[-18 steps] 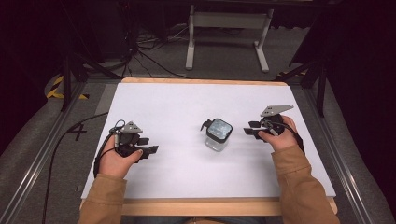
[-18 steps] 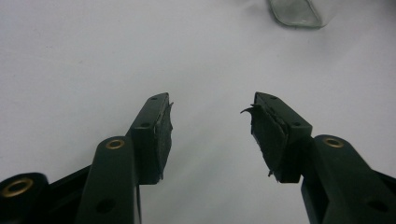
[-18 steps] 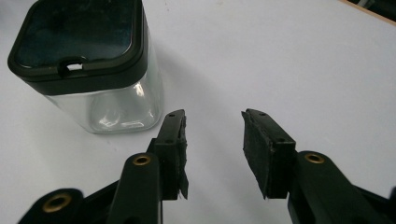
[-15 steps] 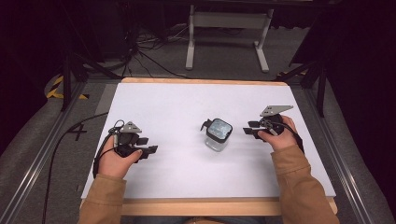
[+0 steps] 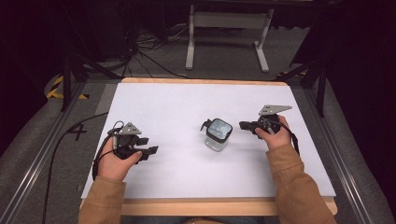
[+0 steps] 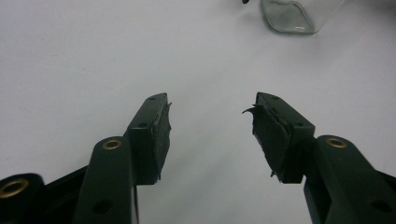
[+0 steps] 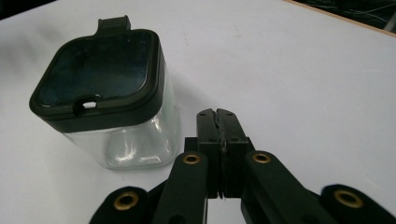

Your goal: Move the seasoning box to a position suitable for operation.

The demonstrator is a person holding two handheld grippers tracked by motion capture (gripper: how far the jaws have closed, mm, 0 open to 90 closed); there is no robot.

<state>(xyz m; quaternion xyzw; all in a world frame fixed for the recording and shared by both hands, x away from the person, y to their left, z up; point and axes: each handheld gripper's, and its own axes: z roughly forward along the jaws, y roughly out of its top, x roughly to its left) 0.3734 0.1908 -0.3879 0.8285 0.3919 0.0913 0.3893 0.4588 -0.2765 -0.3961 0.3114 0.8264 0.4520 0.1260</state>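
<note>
A small clear square jar [image 5: 218, 135] with a black lid stands upright near the middle of the white table [image 5: 177, 107]. In the right gripper view the jar [image 7: 109, 100] sits just left of my shut right gripper [image 7: 220, 115], whose jaws meet with nothing between them. From above, the right gripper [image 5: 243, 125] points left at the jar from a short way off. My left gripper [image 5: 152, 150] rests at the table's left, aimed right. Its jaws [image 6: 210, 126] stand open and empty over bare table, with the jar's base [image 6: 289, 16] far ahead.
A wooden edge [image 5: 210, 205] runs along the table's near side. Dark floor with cables [image 5: 140, 51] and a white metal stand [image 5: 229, 28] lies beyond the far edge. A cable [image 5: 60, 140] trails off the left side.
</note>
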